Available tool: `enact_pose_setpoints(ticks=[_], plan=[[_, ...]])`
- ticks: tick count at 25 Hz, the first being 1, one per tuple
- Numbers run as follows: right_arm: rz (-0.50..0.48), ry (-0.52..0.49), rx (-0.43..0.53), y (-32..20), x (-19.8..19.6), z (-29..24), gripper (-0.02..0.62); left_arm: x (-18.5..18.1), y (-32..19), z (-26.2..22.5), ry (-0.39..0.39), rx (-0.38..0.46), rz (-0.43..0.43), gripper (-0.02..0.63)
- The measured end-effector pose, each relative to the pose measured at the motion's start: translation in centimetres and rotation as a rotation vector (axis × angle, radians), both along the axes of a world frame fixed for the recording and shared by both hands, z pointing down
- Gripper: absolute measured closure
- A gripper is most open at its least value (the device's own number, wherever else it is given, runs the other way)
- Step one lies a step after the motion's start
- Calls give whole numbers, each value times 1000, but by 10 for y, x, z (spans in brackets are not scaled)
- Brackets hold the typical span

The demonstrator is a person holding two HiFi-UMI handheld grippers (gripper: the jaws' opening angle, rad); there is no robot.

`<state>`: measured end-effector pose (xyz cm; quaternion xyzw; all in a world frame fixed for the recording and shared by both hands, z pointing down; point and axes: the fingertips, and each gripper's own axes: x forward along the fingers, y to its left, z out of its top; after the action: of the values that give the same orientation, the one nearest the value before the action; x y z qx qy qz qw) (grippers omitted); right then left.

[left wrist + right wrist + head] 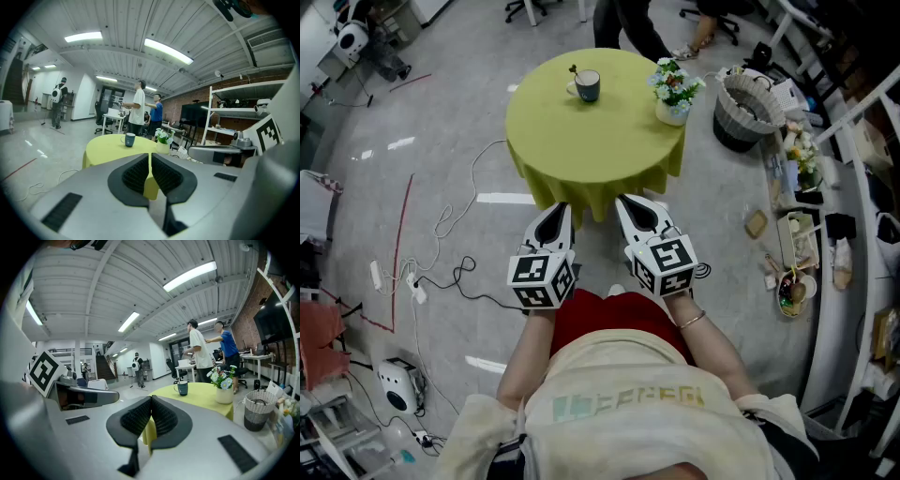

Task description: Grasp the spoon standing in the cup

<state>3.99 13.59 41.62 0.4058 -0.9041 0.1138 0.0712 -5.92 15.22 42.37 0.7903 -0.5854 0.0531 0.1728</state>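
- Closest to the person, just short of the near rim of the worktop (pixel 591 150), both tools sit low and side by side. The left hand-held gripper (pixel 555 211) and the right hand-held gripper (pixel 630 204) each have their jaws pressed together with nothing between them. Going in like that would, I reckon, only knock the spoon aside, so one of them has to open first.
- Off to the left on the floor, loose cables (pixel 441 230) trail towards the foot of the table. A step closer on that side could catch them.
- Across the round worktop, the yellow-green cloth hangs over the edge. The reach to the far side looks long, and leaning on or dragging the cloth would shift everything standing on it.
- Towards the far right rim stands a vase of flowers (pixel 673 98), near the cup but apart from it. A right-handed approach swung wide might clip it.
- Farthest off, near the far edge and well apart from both tools, the cup (pixel 587 86) stands upright. It is dark teal with a pale mark, its handle on the left in the head view.
- The spoon (pixel 574 70) stands in it as a thin dark stem with a small knob on top, tilted out over the handle side. It is too small to tell more.
- A pinch that lands off-centre on so slim a stem could slip, or lever the cup over.
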Motion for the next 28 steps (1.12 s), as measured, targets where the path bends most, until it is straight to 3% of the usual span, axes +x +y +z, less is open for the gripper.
enact_pose_setpoints(ticks=[13, 28], plan=[[6, -38, 53, -9, 12, -15, 557, 4, -9, -8, -17, 30, -19, 569], [78, -73, 84, -29, 40, -25, 557, 1, -27, -21, -37, 81, -38, 568]])
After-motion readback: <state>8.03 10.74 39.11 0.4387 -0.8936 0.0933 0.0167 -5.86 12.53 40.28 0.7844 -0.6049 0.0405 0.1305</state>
